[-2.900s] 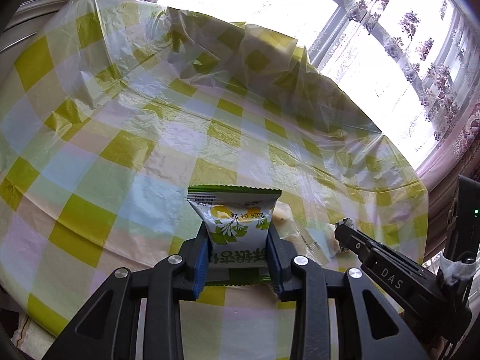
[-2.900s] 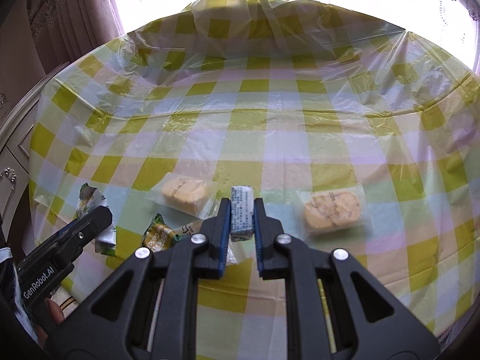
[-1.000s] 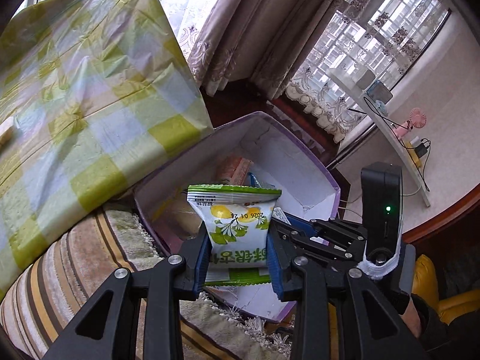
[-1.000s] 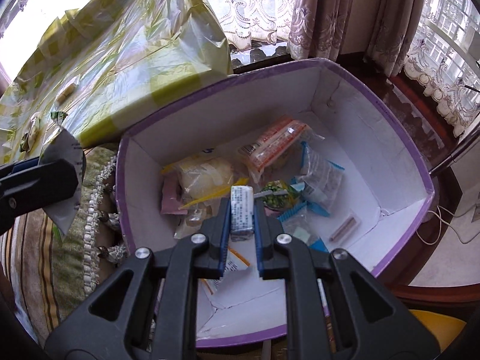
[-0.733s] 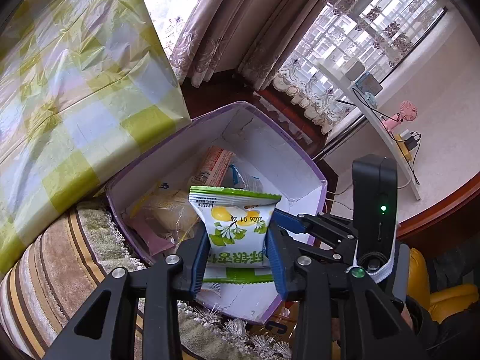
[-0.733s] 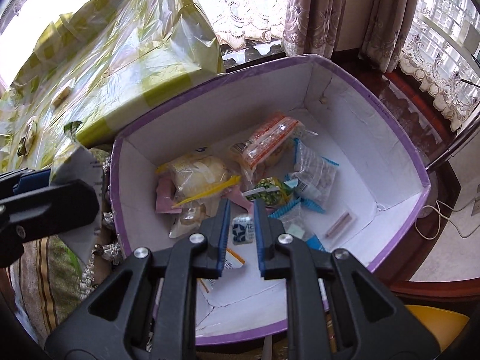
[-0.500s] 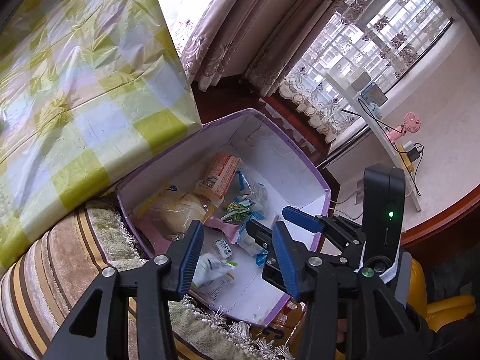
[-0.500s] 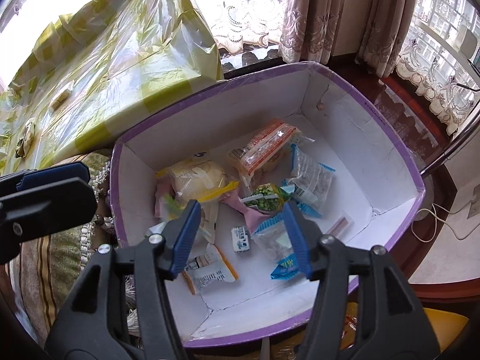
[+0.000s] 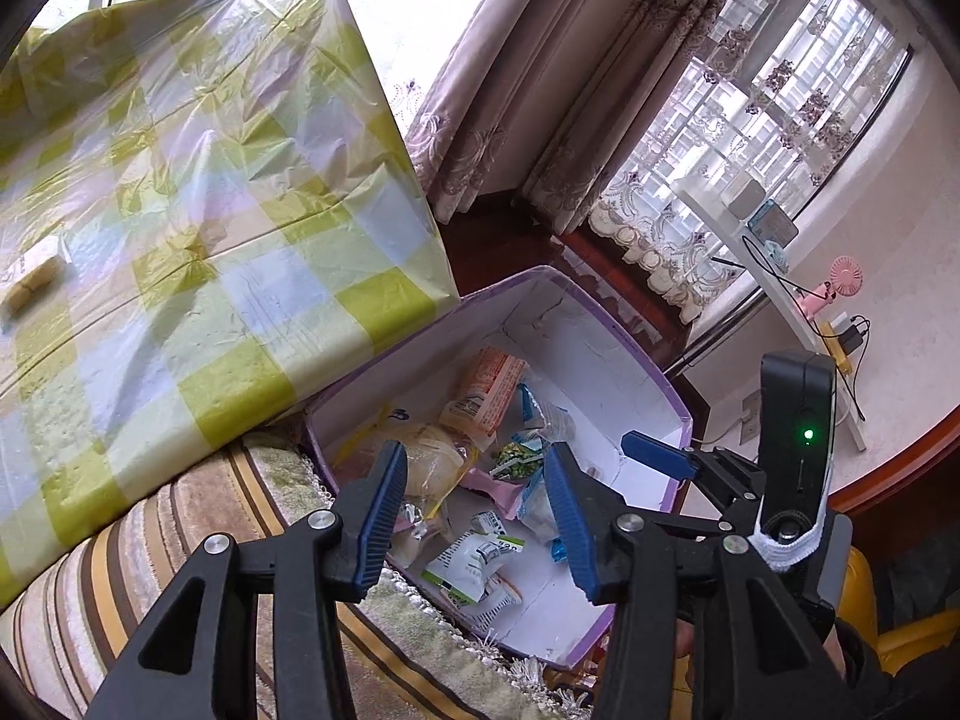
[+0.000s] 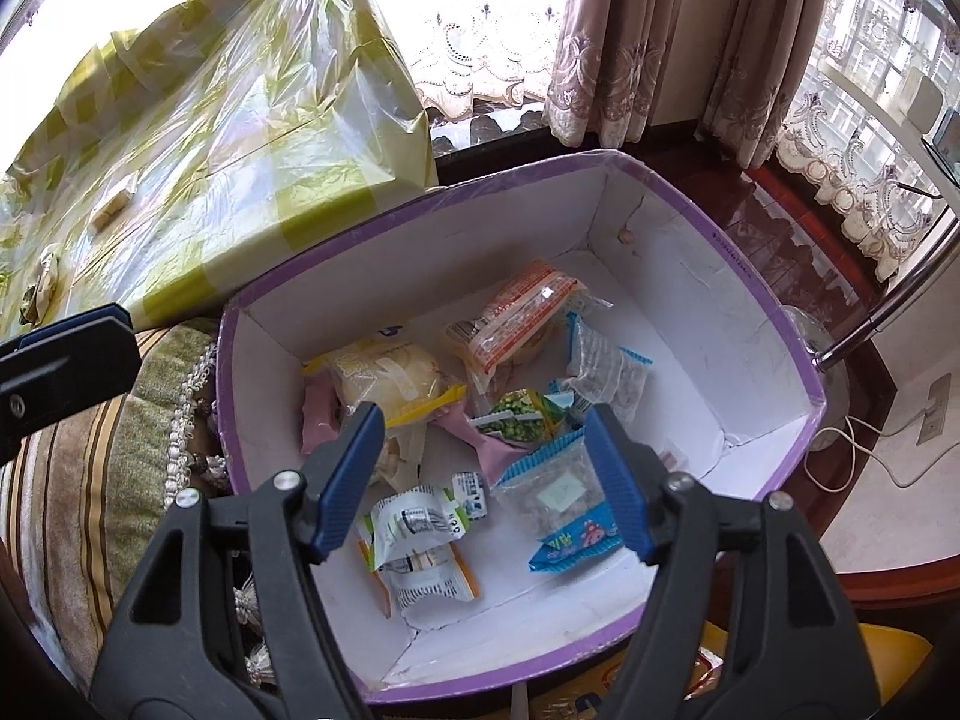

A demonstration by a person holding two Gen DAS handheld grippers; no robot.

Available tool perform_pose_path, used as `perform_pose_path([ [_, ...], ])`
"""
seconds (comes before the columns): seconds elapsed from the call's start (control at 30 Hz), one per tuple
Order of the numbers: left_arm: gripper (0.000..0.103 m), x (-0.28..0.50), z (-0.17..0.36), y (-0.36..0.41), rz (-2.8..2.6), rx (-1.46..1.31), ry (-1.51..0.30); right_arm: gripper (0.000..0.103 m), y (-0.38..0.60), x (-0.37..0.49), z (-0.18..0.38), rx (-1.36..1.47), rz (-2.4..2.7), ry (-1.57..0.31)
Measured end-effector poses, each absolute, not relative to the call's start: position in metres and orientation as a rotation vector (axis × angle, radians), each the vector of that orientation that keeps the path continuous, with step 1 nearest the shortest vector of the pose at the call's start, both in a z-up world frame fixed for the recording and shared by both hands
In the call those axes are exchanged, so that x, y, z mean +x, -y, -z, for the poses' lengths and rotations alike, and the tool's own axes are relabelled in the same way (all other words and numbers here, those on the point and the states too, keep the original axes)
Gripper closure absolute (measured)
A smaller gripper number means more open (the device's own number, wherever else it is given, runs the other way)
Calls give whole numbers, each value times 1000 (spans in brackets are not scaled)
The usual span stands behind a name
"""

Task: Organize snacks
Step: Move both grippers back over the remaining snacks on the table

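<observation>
A purple-rimmed white box (image 10: 420,204) (image 9: 420,348) holds several snack packets. My left gripper (image 9: 471,480) hangs open over its near end, nothing between its fingers. Below it lies the green-and-white packet (image 9: 474,564) (image 10: 414,516) on the box floor. My right gripper (image 10: 483,426) is above the box's middle, its jaws opening and empty. The small blue-and-white bar (image 10: 471,489) lies on the floor under it. Each gripper shows at the edge of the other's view: the right gripper's fingers (image 9: 660,462) and the left gripper's fingers (image 10: 72,348).
A table under a yellow-green checked cloth (image 9: 180,180) (image 10: 240,120) stands beside the box, with a wrapped cake (image 9: 33,291) (image 10: 114,204) on it. The box rests by a striped cushion (image 9: 120,570). Curtains (image 9: 510,90) and a white shelf (image 9: 780,276) stand behind.
Both grippers have opened over the box. The green-and-white packet left the left gripper and the small bar left the right gripper; both now lie in the box.
</observation>
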State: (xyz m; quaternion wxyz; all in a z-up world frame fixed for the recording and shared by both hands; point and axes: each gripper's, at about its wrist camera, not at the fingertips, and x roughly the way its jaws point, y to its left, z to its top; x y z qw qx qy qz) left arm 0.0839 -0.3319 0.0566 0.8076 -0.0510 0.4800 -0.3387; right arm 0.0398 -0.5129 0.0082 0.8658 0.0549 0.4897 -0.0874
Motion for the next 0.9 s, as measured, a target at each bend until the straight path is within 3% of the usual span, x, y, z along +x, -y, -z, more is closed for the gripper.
perform_pose_path([
  [0.3, 54, 96, -60, 286, 623, -196, -991, 31, 484, 59, -26, 127, 95, -978],
  [0.9, 54, 110, -60, 136, 294, -415, -900, 20, 373, 96, -42, 42, -153, -943],
])
